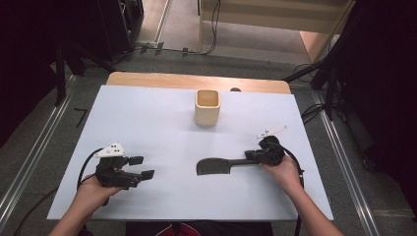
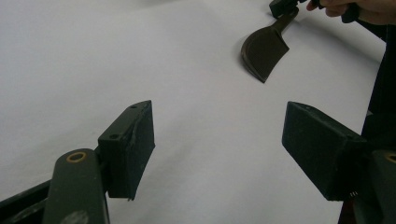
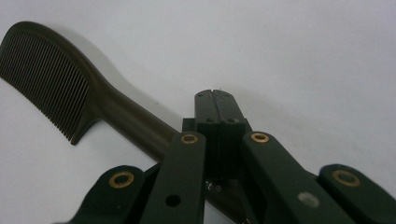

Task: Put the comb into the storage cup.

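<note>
A black comb (image 1: 216, 166) lies flat on the white table (image 1: 147, 123), teeth toward me, handle pointing right. My right gripper (image 1: 250, 157) sits over the end of that handle. In the right gripper view its jaws (image 3: 213, 100) are pressed together with nothing between them, and the comb (image 3: 51, 70) runs under the linkage; whether it is touched I cannot tell. My left gripper (image 1: 143, 166) rests at the front left, open and with nothing in it. From the left gripper view (image 2: 217, 140) the comb (image 2: 264, 51) lies far ahead.
A cream square cup (image 1: 207, 107) stands upright at the back middle of the table. A bare wooden strip (image 1: 196, 81) runs along the far edge. Dark stands and cables surround the table on the floor.
</note>
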Demonstrator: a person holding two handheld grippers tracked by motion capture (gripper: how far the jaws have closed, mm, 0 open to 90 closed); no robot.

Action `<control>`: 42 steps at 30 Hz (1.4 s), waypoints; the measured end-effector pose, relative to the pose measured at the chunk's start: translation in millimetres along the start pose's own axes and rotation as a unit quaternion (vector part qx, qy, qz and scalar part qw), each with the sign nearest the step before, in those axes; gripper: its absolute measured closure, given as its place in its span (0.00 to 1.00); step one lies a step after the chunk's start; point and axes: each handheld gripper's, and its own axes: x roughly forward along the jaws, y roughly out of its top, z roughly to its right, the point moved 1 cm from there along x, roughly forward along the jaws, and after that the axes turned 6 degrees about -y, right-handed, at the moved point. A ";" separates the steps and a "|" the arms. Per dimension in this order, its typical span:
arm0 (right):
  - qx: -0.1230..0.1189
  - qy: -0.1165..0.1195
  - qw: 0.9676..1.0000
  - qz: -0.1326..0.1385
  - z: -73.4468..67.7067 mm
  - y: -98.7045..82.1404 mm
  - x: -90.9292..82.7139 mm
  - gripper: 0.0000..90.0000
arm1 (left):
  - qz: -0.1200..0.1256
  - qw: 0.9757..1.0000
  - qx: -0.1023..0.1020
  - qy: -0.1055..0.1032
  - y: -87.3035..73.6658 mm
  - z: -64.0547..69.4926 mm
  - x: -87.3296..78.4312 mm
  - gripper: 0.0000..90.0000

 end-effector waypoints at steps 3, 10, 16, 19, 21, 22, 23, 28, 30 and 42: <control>-0.001 0.000 1.000 0.000 -1.8 -2.3 -1.3 0.97 | 0.000 1.000 0.001 -0.002 1.3 -0.7 1.0 0.29; -0.002 0.003 1.000 0.001 -10.0 -11.3 -5.2 0.97 | 0.003 1.000 0.002 -0.006 4.8 -2.2 3.1 0.29; -0.004 0.003 1.000 0.003 -20.0 -18.0 -7.5 0.97 | 0.001 1.000 0.004 -0.008 7.4 -3.1 5.2 0.29; -0.008 0.004 1.000 0.000 -24.0 -20.6 -8.8 0.97 | -0.001 1.000 0.007 -0.012 8.6 -3.0 6.6 0.29; -0.008 0.005 1.000 0.000 -26.7 -22.4 -9.4 0.97 | 0.000 1.000 0.007 -0.012 9.2 -3.0 7.6 0.29; -0.009 0.007 1.000 0.000 -27.9 -23.1 -9.6 0.97 | 0.000 1.000 0.008 -0.014 9.6 -3.3 7.9 0.29; -0.011 0.007 1.000 -0.001 -29.2 -23.9 -10.1 0.97 | 0.000 1.000 0.008 -0.014 9.8 -3.4 8.1 0.29; -0.013 0.011 1.000 -0.001 -36.0 -26.4 -10.3 0.97 | -0.001 1.000 0.008 -0.013 10.6 -3.3 9.1 0.29; -0.016 0.015 1.000 -0.002 -38.7 -26.8 -10.3 0.97 | -0.001 1.000 0.008 -0.014 10.7 -3.2 9.2 0.29; -0.025 0.022 0.999 -0.007 -47.1 -27.1 -9.9 0.97 | -0.001 1.000 0.008 -0.014 10.5 -3.3 9.2 0.29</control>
